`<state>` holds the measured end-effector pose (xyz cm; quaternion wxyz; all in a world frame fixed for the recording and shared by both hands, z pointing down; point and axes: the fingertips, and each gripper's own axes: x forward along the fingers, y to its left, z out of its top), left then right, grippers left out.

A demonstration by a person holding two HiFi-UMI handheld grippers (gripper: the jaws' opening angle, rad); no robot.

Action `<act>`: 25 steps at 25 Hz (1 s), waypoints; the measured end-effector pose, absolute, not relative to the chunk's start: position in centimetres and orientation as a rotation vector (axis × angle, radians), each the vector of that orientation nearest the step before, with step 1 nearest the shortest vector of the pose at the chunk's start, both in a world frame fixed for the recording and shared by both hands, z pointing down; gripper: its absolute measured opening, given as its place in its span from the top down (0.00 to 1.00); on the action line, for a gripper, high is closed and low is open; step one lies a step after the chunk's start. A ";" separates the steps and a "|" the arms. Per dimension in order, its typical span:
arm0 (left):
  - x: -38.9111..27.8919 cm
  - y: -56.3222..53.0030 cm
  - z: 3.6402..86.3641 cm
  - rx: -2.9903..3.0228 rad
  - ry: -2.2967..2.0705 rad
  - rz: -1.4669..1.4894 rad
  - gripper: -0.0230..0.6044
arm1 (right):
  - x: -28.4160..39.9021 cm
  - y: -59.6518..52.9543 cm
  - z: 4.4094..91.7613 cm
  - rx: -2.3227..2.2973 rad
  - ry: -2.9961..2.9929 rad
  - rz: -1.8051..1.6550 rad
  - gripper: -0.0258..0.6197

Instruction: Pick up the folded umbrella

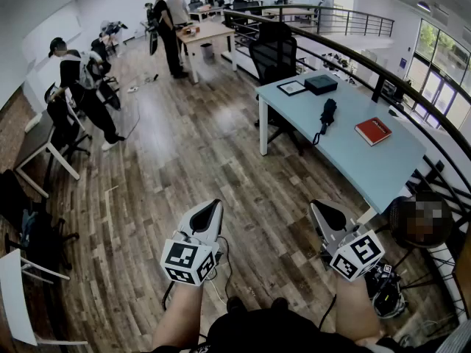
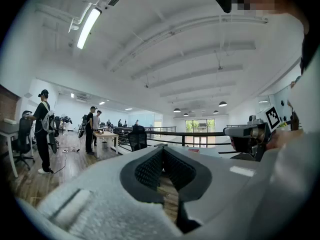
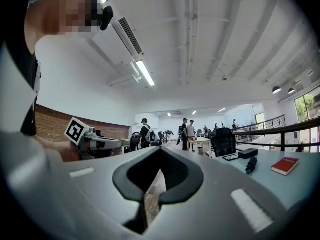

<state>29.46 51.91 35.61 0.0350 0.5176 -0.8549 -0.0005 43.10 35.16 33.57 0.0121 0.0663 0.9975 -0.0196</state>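
First, head view: shows left gripper and right gripper held low and level over wood floor, well apart from pale blue table. Lying on that table, black folded umbrella, between black box and red book. Next, left gripper view: jaws pressed together, nothing pinched. Last, right gripper view: jaws likewise pressed together, empty; folded umbrella off to the right on the table, just left of red book, well beyond the tips.
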 end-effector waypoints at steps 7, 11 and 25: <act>28.8 52.5 36.0 1.595 -2.601 0.005 0.95 | 42.5 36.1 33.1 0.229 3.095 -0.110 0.96; 28.0 54.0 36.1 1.569 -2.622 -0.019 0.95 | 41.8 37.5 33.3 0.250 3.104 -0.120 0.96; 23.7 63.0 35.6 1.546 -2.670 -0.080 0.95 | 35.9 46.6 33.9 0.333 3.080 -0.379 0.96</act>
